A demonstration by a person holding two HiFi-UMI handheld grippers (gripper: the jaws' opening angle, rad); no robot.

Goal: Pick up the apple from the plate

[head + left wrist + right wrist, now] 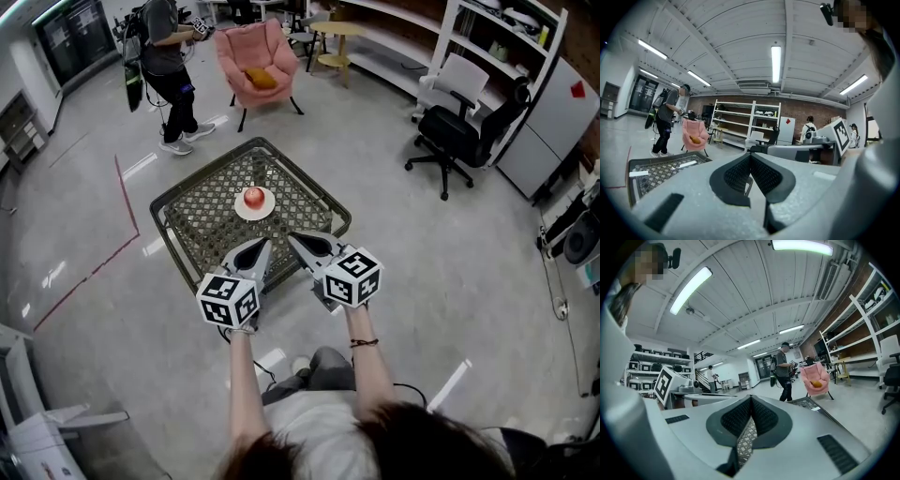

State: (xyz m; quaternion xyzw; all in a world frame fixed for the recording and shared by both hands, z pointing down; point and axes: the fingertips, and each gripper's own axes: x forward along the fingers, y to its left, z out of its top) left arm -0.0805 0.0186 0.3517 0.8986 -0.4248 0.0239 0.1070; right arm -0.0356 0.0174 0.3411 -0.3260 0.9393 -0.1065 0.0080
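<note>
The apple [253, 196] is seen resting on a small white plate [267, 208] near the middle of a low woven tabletop [202, 220] with a dark green frame; it is red and is touched by neither gripper. The left gripper [255, 251] and the right gripper [305, 244] are held side by side at the near edge of the tabletop, both pointed towards the plate. The apple lies beyond their tips and apart from them; each gripper is carried on a bare forearm, and the marker cube of each is turned up to the head view. In the left gripper view the jaws of the left gripper [750, 158] are shown clenched, tips meeting, with nothing gripped; the mesh of the tabletop [656, 171] is seen low at the left. In the right gripper view the jaws of the right gripper [750, 401] are likewise pressed together at the tips and empty — only the woven pattern is glimpsed through the slit below them. Beyond the tabletop a pink armchair [255, 56] with an orange cushion [262, 79] is set on the grey floor [375, 187]; a person [167, 66] in dark clothes is standing to its left; a black office chair [459, 136] is placed before white shelving [497, 56] at the right; a red line [94, 267] is marked on the floor at the left.
</note>
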